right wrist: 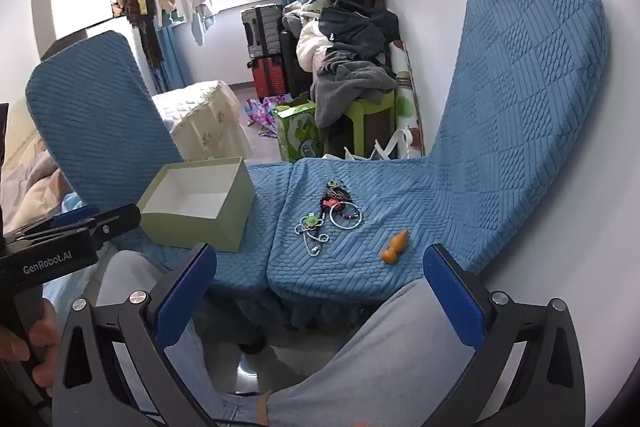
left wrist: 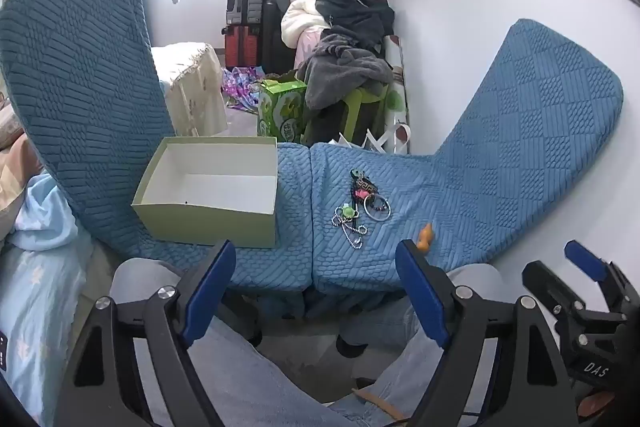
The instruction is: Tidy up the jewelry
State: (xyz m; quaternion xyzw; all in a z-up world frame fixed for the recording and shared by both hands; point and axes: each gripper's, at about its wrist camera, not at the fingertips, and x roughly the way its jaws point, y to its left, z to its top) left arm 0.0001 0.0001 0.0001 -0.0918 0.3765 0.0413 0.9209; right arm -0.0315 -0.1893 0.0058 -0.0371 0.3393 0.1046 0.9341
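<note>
Both grippers are hanging above the person's grey-trousered knees, tilted downward, with blue-padded fingers spread wide and nothing between them: the left gripper is facing the gap between box and jewelry, and the right gripper is facing the seat edge. White lettering is reading "GenRobot.AI" on the left tool's black body in the right wrist view, and "DAS" on the right tool's body in the left wrist view. A hand is gripping the left tool's handle. Jewelry, a tangle of bead chain, a ring-shaped bangle and coloured charms, is lying on the blue textured seat cover, apart from both tools. An orange wooden piece is lying just to its right. An open pale-green box, white inside, is sitting on the neighbouring seat to the left. A green printed carton is standing behind; its writing is too small to read
</note>
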